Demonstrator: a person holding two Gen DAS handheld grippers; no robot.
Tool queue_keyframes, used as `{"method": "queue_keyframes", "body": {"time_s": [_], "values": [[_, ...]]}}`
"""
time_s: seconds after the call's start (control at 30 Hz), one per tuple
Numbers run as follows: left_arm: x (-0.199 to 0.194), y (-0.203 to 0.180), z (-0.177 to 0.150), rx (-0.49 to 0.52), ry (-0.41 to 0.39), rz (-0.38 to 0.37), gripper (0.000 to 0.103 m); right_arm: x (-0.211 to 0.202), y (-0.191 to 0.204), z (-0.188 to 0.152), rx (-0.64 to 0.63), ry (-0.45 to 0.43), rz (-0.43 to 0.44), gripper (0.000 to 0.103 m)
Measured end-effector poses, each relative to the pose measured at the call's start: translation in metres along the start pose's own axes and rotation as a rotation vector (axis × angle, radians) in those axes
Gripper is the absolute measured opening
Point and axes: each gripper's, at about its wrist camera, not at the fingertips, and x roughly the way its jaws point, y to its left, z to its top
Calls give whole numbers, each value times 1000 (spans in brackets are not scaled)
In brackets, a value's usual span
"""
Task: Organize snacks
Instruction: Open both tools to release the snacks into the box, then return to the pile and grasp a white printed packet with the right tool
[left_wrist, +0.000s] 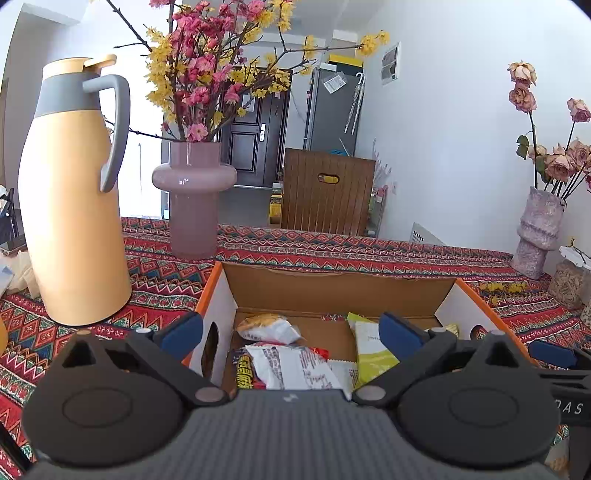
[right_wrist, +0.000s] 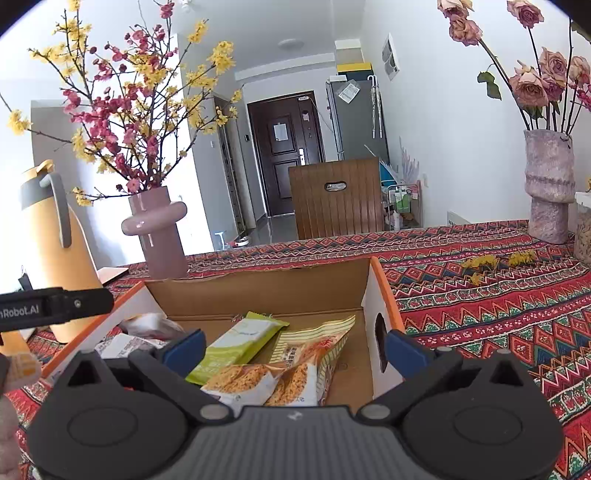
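Left claw (left_wrist: 291, 334) and right claw (right_wrist: 293, 347) side by side, tipped down over the snack box (left_wrist: 332, 284), both spread wide, pinching nothing.

White walls (right_wrist: 443, 129) and a white ceiling enclose a bright, daylit room, and a dark panelled door (right_wrist: 286, 155) closes the far end of a hallway with a glossy grey floor (right_wrist: 280, 229). A grey fridge (right_wrist: 356, 118) stands against the right wall near the door. A brown slatted wooden chair back (right_wrist: 336, 199) rises behind the table, which is covered in a red patterned cloth (right_wrist: 480, 295).
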Motion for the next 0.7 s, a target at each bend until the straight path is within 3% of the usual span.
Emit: {"method": "queue_keyframes", "body": {"time_s": [0.3,0.7], "values": [[-3,0,2,-15,7,6,103,-1,0,2,5,-7,-8,103],[-35,5,10,-42,-7,5,103,-38,8,16,-37,-54,-8,103]]}}
